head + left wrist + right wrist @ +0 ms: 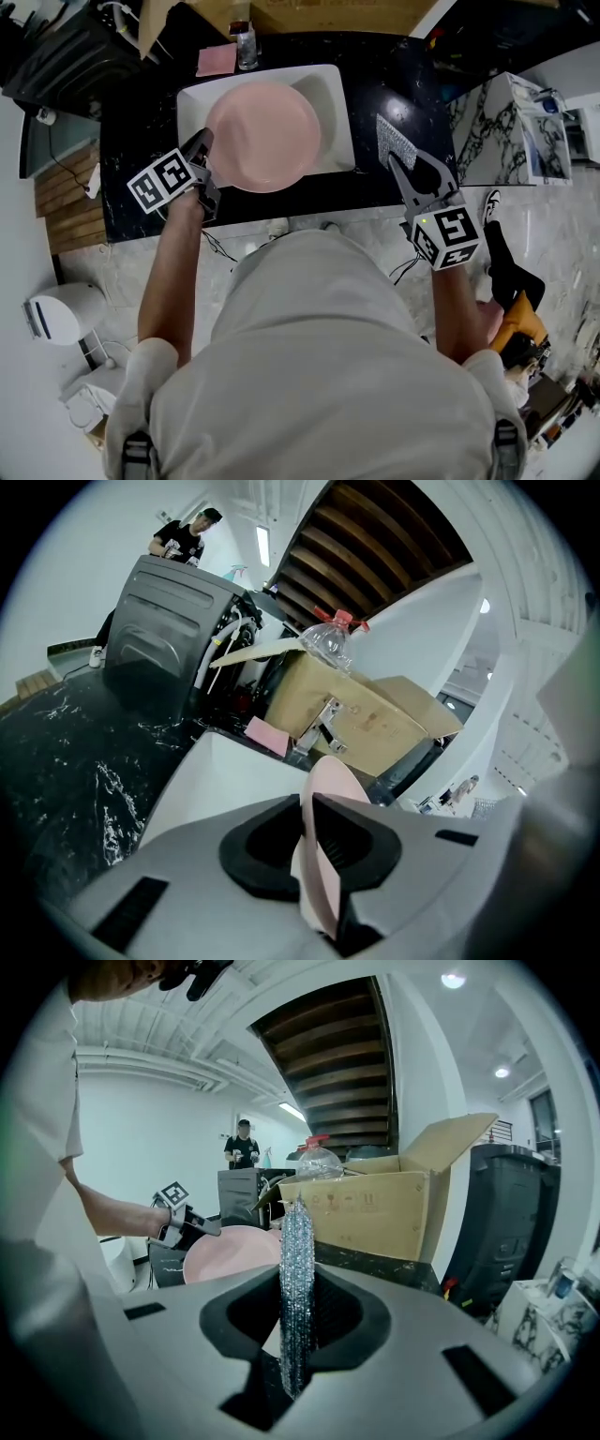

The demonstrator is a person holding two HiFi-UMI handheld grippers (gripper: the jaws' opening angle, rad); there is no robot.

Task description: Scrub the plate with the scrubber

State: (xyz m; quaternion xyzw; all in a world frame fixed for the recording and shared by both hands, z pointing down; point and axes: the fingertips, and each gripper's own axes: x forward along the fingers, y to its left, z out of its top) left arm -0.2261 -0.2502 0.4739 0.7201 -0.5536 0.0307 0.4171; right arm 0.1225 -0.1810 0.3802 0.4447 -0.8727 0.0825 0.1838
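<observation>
Pink plate (263, 136) — over white sink (333, 111)

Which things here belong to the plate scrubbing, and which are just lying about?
In use: round pink plate, gripped at its rim by the left gripper; silver mesh scrubber, in the right gripper; white rectangular basin.
Lying about: clear plastic bottle with red cap; flat pink pad; brown cardboard box.

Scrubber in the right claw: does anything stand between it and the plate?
Nothing visible does. The right claw pinches the scrubber beside the plate, which the left claw grips by its rim at the white basin; only open air separates them.
</observation>
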